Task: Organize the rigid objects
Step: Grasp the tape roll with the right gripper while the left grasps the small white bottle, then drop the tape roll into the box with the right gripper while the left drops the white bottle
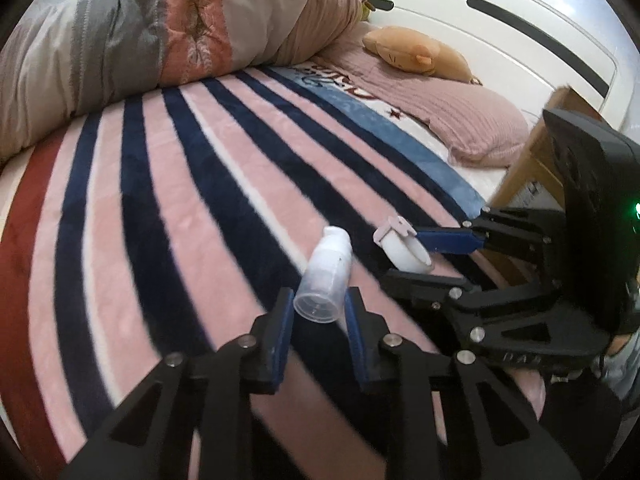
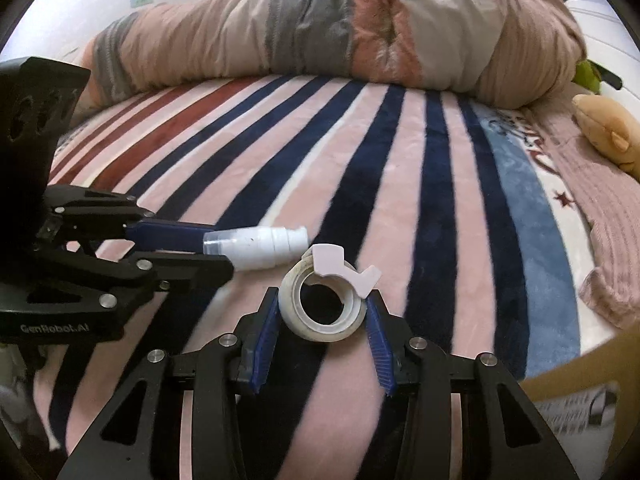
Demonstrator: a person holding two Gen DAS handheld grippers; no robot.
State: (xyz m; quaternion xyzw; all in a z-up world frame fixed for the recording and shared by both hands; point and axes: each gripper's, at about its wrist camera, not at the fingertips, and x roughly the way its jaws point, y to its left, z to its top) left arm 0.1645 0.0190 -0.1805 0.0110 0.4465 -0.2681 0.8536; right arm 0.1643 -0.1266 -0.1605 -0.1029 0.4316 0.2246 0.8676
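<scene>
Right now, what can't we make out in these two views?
- Cardboard box: left wrist view, cut off behind the right gripper; contents unseen. In the right wrist view, frame edge crops it, label blurred.
- Pump bottle in the left gripper: markings too small.
- Tape roll: whether it touches the blanket, unclear.

"GenRobot.AI" on left claw [image 2: 219, 255] body; blanket [image 2: 400, 160] lettering unreadable
</scene>
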